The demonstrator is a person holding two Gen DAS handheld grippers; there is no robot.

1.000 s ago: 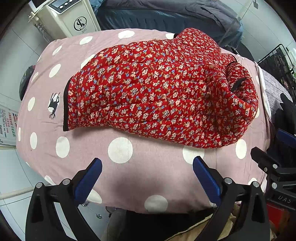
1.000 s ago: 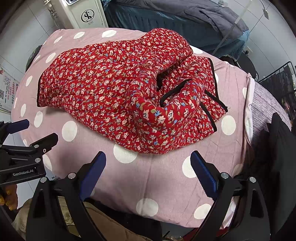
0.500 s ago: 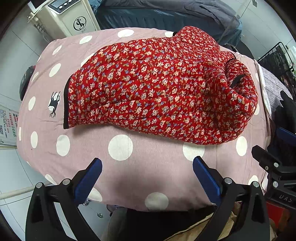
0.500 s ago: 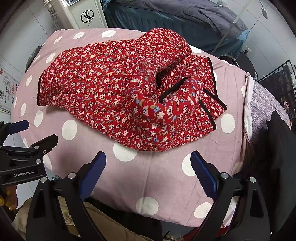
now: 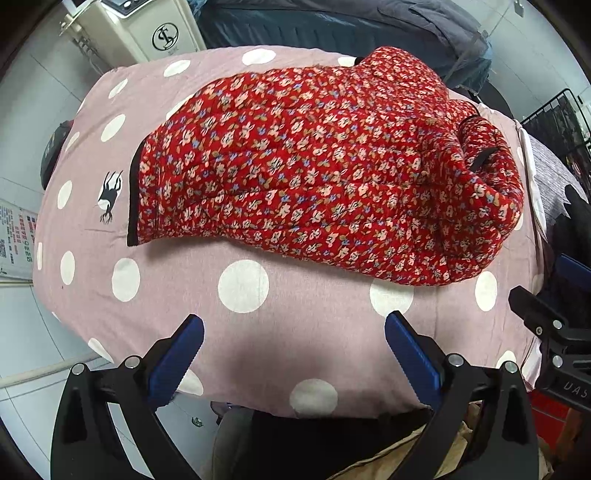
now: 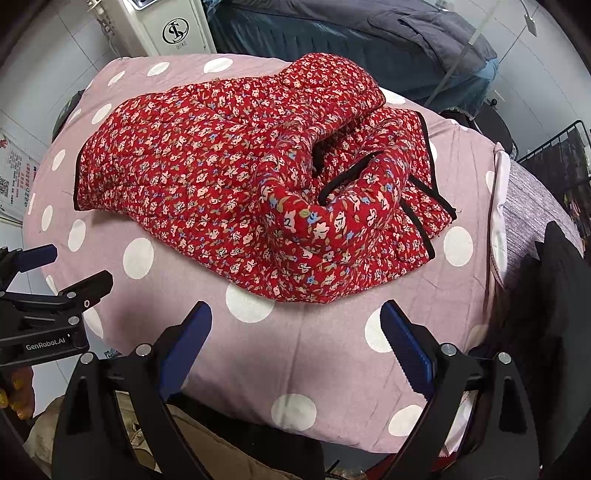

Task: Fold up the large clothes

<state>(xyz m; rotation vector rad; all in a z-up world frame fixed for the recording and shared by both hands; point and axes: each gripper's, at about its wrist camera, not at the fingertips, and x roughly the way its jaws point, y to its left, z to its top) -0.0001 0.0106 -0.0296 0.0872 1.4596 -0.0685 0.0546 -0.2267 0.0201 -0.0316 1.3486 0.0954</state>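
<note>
A red quilted jacket with a small floral print and black trim (image 5: 325, 170) lies bunched on a table covered by a mauve cloth with large white polka dots (image 5: 243, 286). In the left wrist view the jacket fills the centre and stretches from about 9 o'clock, where a straight black-edged hem shows, to about 3 o'clock, where a padded roll of fabric humps up. In the right wrist view the same jacket (image 6: 229, 173) sits at the centre, its folded-over part with black piping lying toward 3 o'clock.

The left gripper (image 5: 293, 350), with black arms and blue serrated pads, sits at 6 o'clock of its own view with its fingers spread wide apart, hovering over bare cloth and touching nothing. The right gripper (image 6: 295, 339), of the same build, likewise stands wide apart at 6 o'clock of its view, clear of the jacket and near the table's front edge. Each gripper shows at the edge of the other's view: the right one at 4 o'clock in the left view, the left one at 8 o'clock in the right view.

A white appliance with a round black logo (image 5: 162, 33) stands beyond the table at 11 o'clock. A dark grey-blue bedding pile (image 6: 369, 33) lies at 12 to 1 o'clock. A small black animal print (image 5: 110, 194) marks the cloth just beside the jacket's hem.
</note>
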